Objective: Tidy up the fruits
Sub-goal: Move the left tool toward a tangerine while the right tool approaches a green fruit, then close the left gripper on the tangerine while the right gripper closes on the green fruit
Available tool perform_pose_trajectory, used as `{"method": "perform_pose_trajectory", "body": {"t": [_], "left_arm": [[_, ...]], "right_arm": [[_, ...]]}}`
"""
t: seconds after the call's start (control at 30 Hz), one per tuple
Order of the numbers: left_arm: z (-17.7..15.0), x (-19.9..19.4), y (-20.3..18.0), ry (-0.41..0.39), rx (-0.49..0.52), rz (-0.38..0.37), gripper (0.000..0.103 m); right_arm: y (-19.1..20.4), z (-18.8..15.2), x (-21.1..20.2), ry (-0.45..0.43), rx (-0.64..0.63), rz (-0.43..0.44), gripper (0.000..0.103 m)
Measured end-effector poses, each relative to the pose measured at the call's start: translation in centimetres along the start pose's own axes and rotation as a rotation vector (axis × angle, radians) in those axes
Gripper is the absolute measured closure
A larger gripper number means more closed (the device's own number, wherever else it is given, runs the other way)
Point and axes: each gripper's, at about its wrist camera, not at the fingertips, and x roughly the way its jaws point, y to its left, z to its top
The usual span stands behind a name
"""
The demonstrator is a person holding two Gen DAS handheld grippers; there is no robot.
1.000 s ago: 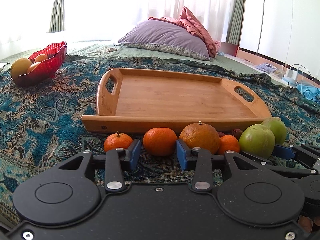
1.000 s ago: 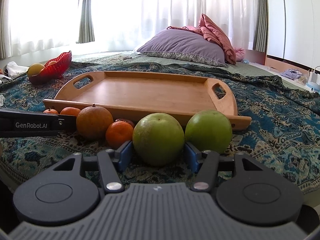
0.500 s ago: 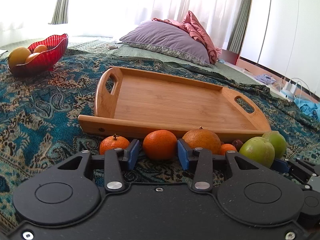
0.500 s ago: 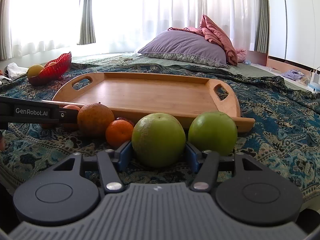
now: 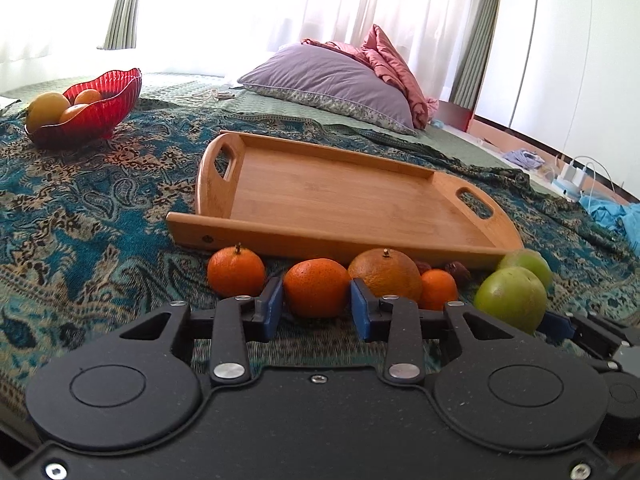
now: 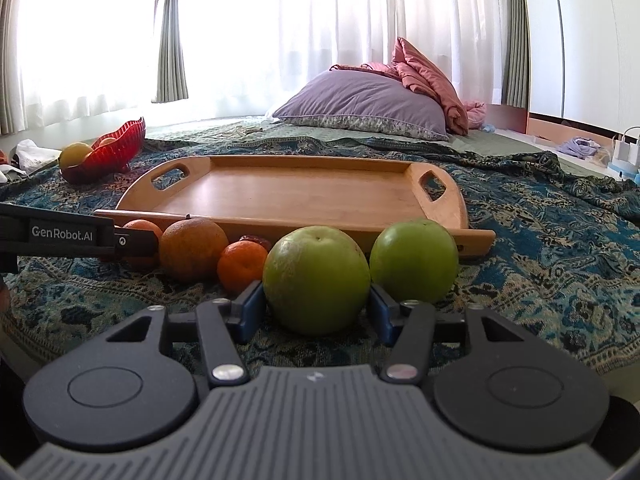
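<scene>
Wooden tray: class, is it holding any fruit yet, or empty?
Empty. The wooden tray shows only bare wood; the green apple lies on the blanket before it.

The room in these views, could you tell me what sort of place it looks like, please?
Most likely a bedroom in a home. A purple pillow and a crumpled pink blanket lie on a low bed under a patterned bedspread, and sheer curtains cover a bright window behind them.
</scene>
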Motion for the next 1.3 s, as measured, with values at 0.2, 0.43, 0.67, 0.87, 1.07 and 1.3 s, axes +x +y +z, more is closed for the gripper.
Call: {"method": "perform_pose_trajectory", "body": {"t": [0.2,0.43,0.67,0.87,1.07,1.3], "left_arm": [[-1.1,-2.0,-1.0,-0.006,0.066,0.016,0.068],[-1.4,-1.3,-1.5,-0.019,0.104,0.041,0.056],[-1.7,-0.2,-1.2,0.004,0.1,0.039,0.057],[-2.1,-0.4,-1.2,0.004,0.108,0.032,0.061],[-2.1,-0.8,-1.5,-0.014,0.111,0.036,0.065],[-0.3,-1.4,-2.0,-0.066,0.131,0.056,0.066]], "right_arm": [[0.2,-0.3,-0.9,-0.007,-0.014,0.007,0.044],[0.6,-0.7,-0.4,-0.028,-0.032,0.001,0.038],[1.0,-0.5,0.4,-0.04,-0.035,0.004,0.035],[0.9,-0.8,0.6,-0.031,-0.029,0.002,0.034],[0.8,-0.7,0.6,-0.033,-0.028,0.003,0.041],[0.2,-0.4,-0.4,-0.063,0.015,0.026,0.043]]}}
